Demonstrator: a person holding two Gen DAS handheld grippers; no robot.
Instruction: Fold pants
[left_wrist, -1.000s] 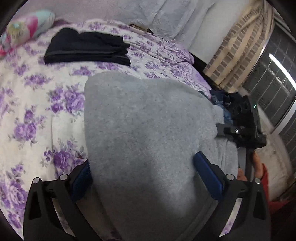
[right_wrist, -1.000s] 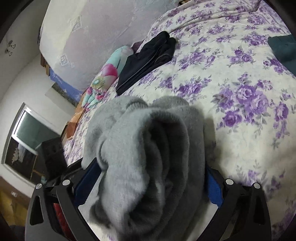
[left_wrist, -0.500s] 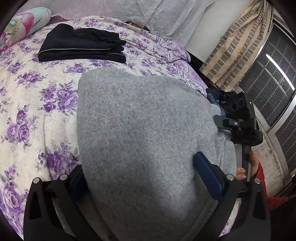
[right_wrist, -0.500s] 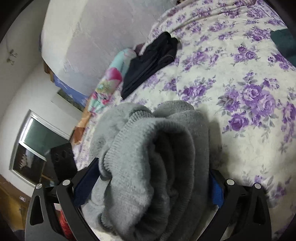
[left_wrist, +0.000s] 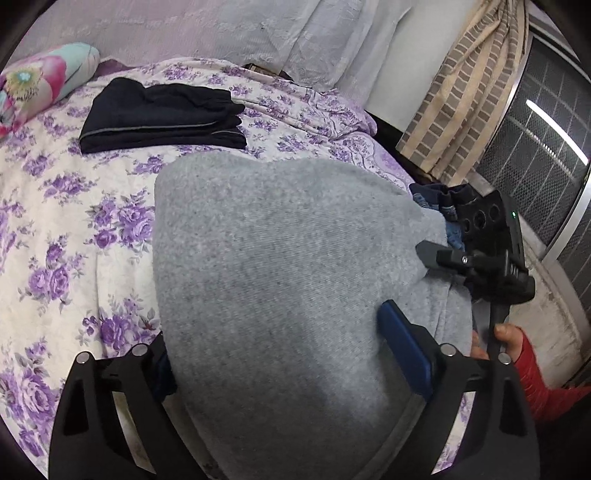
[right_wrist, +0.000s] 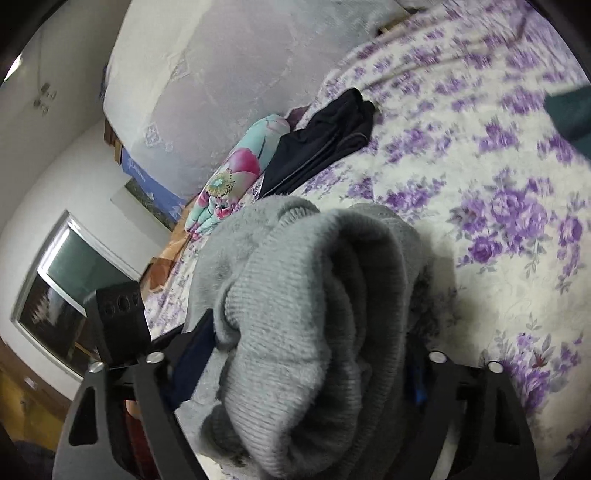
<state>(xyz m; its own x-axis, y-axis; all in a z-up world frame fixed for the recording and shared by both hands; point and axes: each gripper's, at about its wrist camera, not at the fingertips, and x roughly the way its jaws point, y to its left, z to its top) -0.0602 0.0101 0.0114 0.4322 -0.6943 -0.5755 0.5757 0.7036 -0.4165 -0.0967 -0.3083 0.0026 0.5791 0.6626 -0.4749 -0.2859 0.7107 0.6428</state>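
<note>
While the grey pants (left_wrist: 280, 280) lie folded near the black pants (left_wrist: 159, 114), my left gripper (left_wrist: 295, 354) and right gripper (right_wrist: 306, 354) have just been closing around them; whether my pads press yet, I cannot tell.

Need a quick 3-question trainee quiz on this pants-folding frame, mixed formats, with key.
1. True or false: the folded grey pants lie between the fingers of both the left hand-held gripper and the right hand-held gripper.
2. Which item lies folded near the far end of the floral bedspread? A) black garment B) white towel C) green jacket
3. Fill in: the rolled floral bundle lies beside the black garment, near the ____ of the bed.

Key: 1 true; 2 A; 3 head
</note>
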